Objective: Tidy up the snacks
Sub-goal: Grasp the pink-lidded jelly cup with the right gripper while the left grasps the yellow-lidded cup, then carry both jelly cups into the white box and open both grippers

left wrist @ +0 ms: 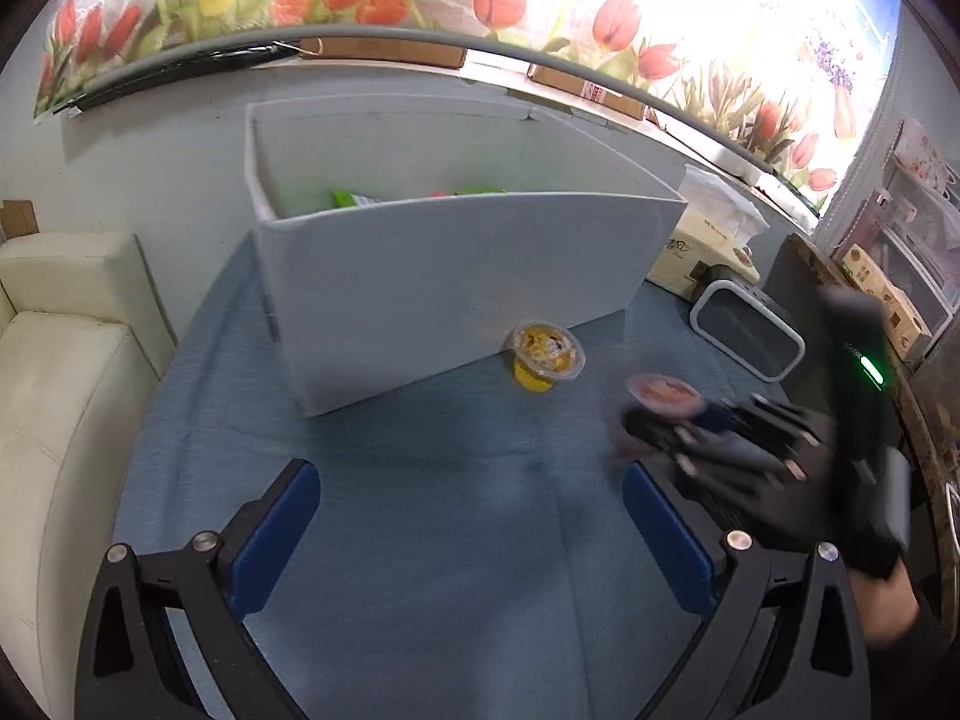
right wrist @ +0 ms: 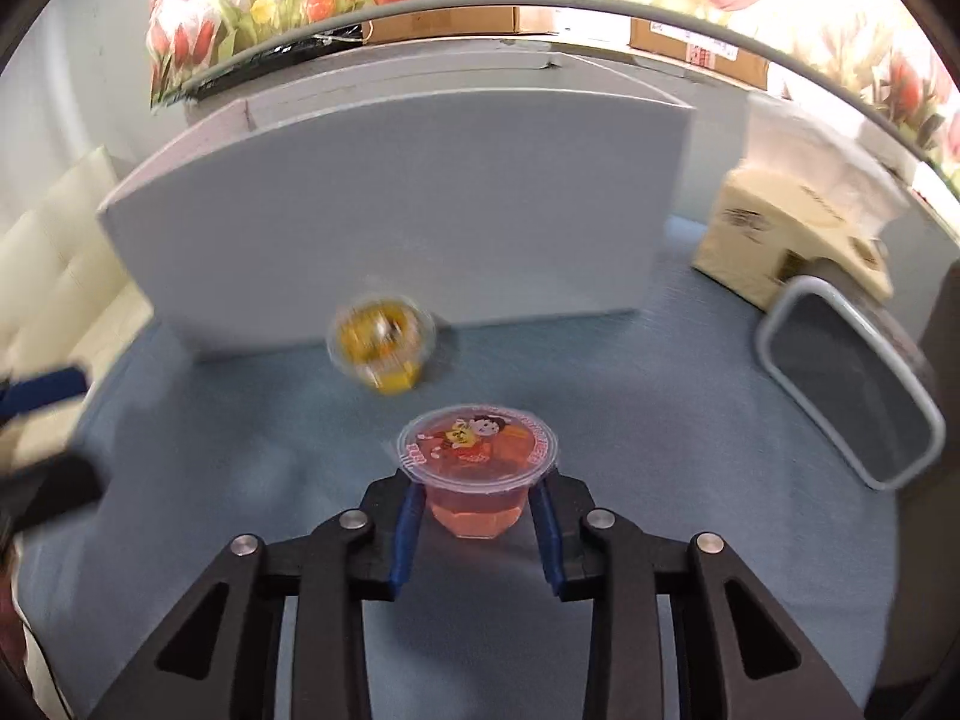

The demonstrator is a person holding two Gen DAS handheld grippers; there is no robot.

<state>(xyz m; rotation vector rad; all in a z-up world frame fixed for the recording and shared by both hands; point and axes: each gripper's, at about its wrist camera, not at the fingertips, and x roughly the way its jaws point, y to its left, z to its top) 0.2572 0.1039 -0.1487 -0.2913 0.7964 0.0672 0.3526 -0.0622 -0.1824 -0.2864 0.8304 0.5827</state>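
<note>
A pink jelly cup (right wrist: 477,468) with a cartoon lid sits between the blue pads of my right gripper (right wrist: 477,510), which is shut on it above the blue cloth; it also shows, blurred, in the left wrist view (left wrist: 663,391). A yellow jelly cup (left wrist: 547,357) lies tilted on the cloth against the front wall of the white storage box (left wrist: 456,276), also in the right wrist view (right wrist: 381,345). Green snack packets (left wrist: 354,199) show inside the box. My left gripper (left wrist: 471,516) is open and empty, low over the cloth, in front of the box.
A tissue box (left wrist: 705,240) and a white-rimmed dark device (left wrist: 747,330) stand right of the storage box. A cream sofa (left wrist: 54,360) is at the left. Cardboard boxes (right wrist: 441,21) line the ledge behind, under a tulip-print wall.
</note>
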